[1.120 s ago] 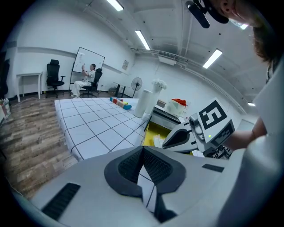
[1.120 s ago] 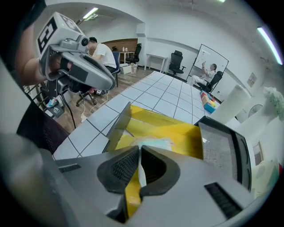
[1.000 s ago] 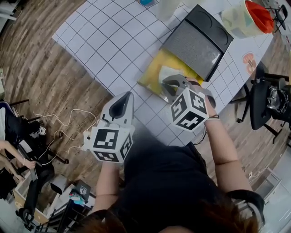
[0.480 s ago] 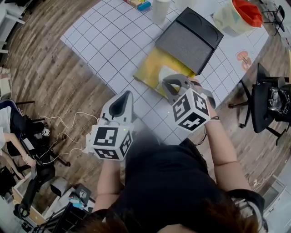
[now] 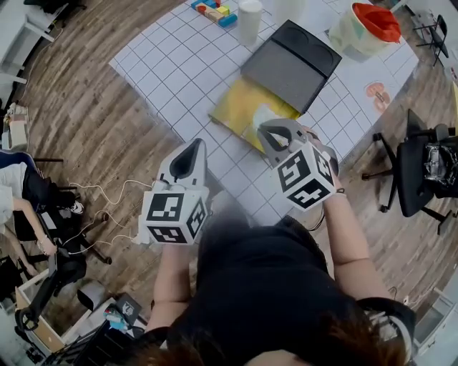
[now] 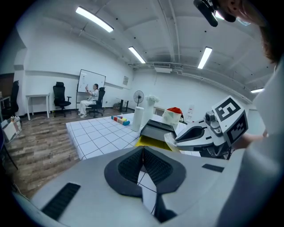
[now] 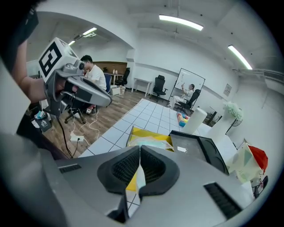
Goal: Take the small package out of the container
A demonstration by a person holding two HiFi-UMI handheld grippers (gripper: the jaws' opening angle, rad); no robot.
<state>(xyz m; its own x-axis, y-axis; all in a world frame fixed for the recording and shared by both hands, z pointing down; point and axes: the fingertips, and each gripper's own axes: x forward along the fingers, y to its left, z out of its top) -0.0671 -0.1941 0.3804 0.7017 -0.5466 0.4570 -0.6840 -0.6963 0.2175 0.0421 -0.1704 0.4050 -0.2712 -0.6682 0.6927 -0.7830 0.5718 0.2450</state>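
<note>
A yellow container (image 5: pixel 240 107) lies on the white gridded table, its black lid (image 5: pixel 290 64) folded back behind it. The small pale package (image 5: pixel 262 116) rests in the container's near corner. My right gripper (image 5: pixel 266 134) is shut on the package's near edge, and a thin pale strip shows between its pads (image 7: pixel 138 177). The package (image 7: pixel 148 142) lies flat on the yellow container (image 7: pixel 133 132) in the right gripper view. My left gripper (image 5: pixel 193 154) hovers by the table's near edge, shut on nothing (image 6: pixel 143 148). The left gripper view shows the right gripper (image 6: pixel 186 133) at the package (image 6: pixel 171 138).
A white cylinder (image 5: pixel 248 20) and coloured blocks (image 5: pixel 213 11) stand at the table's far side. A pale bag with a red top (image 5: pixel 368 28) sits at the far right. An office chair (image 5: pixel 422 168) is right of the table; cables (image 5: pixel 107 196) trail on the floor at left.
The head camera has shifted, so the table sits a little higher in view. Both grippers stay in nearly the same places, and the right one stays at the package.
</note>
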